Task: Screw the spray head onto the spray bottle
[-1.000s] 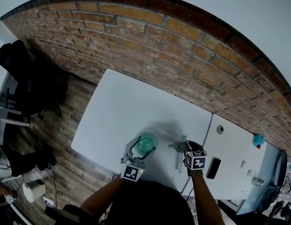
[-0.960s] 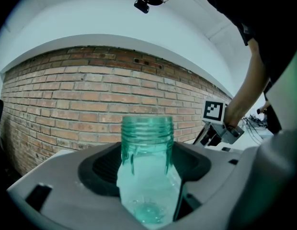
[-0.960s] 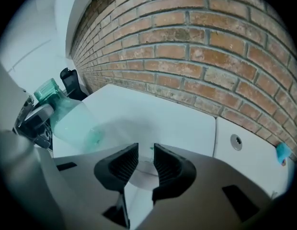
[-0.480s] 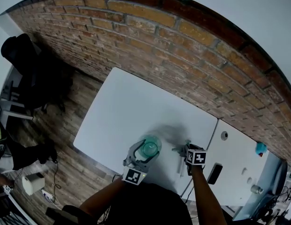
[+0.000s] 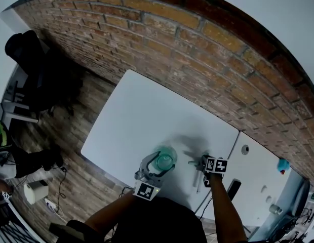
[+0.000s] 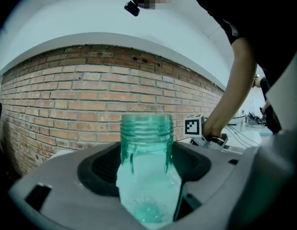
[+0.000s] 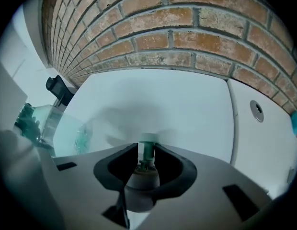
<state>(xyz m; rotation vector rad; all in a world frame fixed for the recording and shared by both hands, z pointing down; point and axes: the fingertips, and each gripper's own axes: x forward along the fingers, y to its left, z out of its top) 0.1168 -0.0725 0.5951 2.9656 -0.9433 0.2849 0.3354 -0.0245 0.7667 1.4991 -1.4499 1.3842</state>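
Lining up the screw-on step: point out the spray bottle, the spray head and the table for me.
spray bottle [image 6: 146, 131], left gripper view, on its threaded neck.
spray head [image 7: 142, 176], right gripper view, on its grey collar.
table [image 5: 136, 110], head view, on its bare white top.

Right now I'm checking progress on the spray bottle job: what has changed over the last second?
The right gripper, still shut on the spray head, has sunk toward the table and rolled a little. Nothing was taken hold of or let go. The left gripper still holds the green bottle upright in the same spot, its threaded neck bare.
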